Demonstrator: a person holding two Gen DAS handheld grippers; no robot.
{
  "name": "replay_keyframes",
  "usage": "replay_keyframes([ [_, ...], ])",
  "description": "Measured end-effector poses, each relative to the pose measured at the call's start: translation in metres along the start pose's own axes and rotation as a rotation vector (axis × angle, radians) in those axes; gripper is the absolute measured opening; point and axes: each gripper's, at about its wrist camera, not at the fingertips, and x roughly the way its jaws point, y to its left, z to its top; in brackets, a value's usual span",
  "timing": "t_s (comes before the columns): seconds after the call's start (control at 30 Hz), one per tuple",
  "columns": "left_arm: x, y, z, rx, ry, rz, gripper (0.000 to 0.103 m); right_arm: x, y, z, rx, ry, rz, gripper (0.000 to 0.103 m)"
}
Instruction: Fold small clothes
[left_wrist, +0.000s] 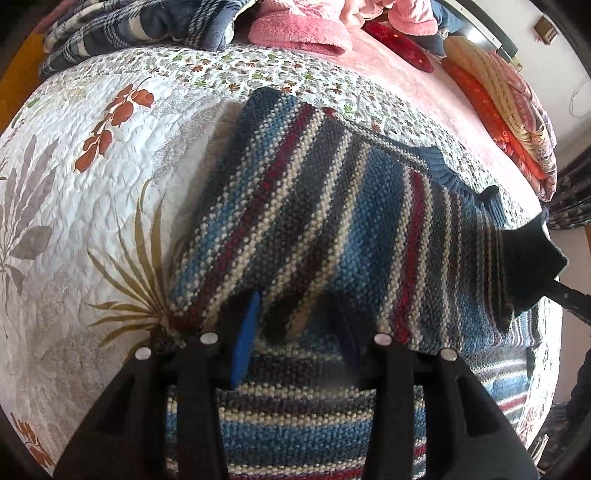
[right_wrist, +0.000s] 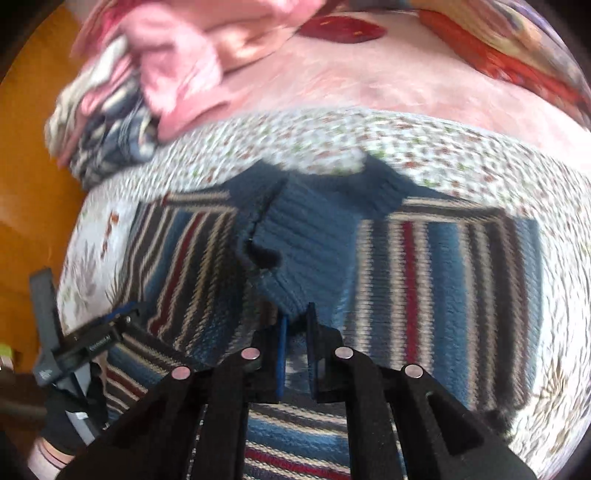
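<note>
Two tongs work on one striped knitted sweater (left_wrist: 332, 206) that lies on a white floral quilt (left_wrist: 92, 184) spread over a bed, with pink bedding (right_wrist: 369, 85) beyond it. In the left wrist view the left tongs (left_wrist: 299, 332) sit low over the sweater; a fold of the striped knit is draped across the gap between the fingers, and one blue pad (left_wrist: 245, 343) shows at the left while the other finger is hidden under the cloth, so the hold appears to be a grip on that raised edge, though I cannot tell how tightly it closes. In the blurred right wrist view the right tongs (right_wrist: 297, 325) are nearly closed, leaving a narrow gap, and the end of the sweater's blue ribbed cuff (right_wrist: 306, 251) sits between the fingertips, pinched there. At the left edge of that view the other gripper body appears against the sweater's hem.
</note>
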Motion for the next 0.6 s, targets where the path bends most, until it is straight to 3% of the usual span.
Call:
replay_keyframes([
  [0.2, 0.0, 0.0, 0.0, 0.007, -0.001, 0.007, 0.04, -0.009, -0.052, -0.01, 0.094, 0.003, -0.01, 0.009],
  [0.3, 0.0, -0.001, 0.0, 0.01, 0.001, 0.016, 0.04, -0.003, -0.077, -0.019, 0.135, 0.04, -0.003, 0.015],
  [0.4, -0.002, -0.004, 0.002, 0.02, 0.017, 0.033, 0.04, -0.004, -0.092, -0.029, 0.153, 0.042, -0.014, 0.024],
  [0.43, -0.005, -0.006, 0.004, 0.016, 0.017, 0.04, 0.041, -0.007, -0.097, -0.03, 0.168, 0.032, 0.013, 0.03],
  [0.47, -0.01, -0.008, 0.005, 0.008, 0.007, 0.042, 0.042, -0.008, -0.1, -0.032, 0.182, 0.024, 0.037, 0.043],
  [0.53, -0.021, -0.013, 0.007, 0.0, -0.025, 0.02, 0.045, -0.012, -0.11, -0.031, 0.222, -0.001, 0.089, 0.055],
  [0.6, -0.027, -0.023, 0.008, 0.019, -0.042, 0.002, 0.046, -0.009, -0.115, -0.026, 0.242, 0.001, 0.118, 0.055],
])
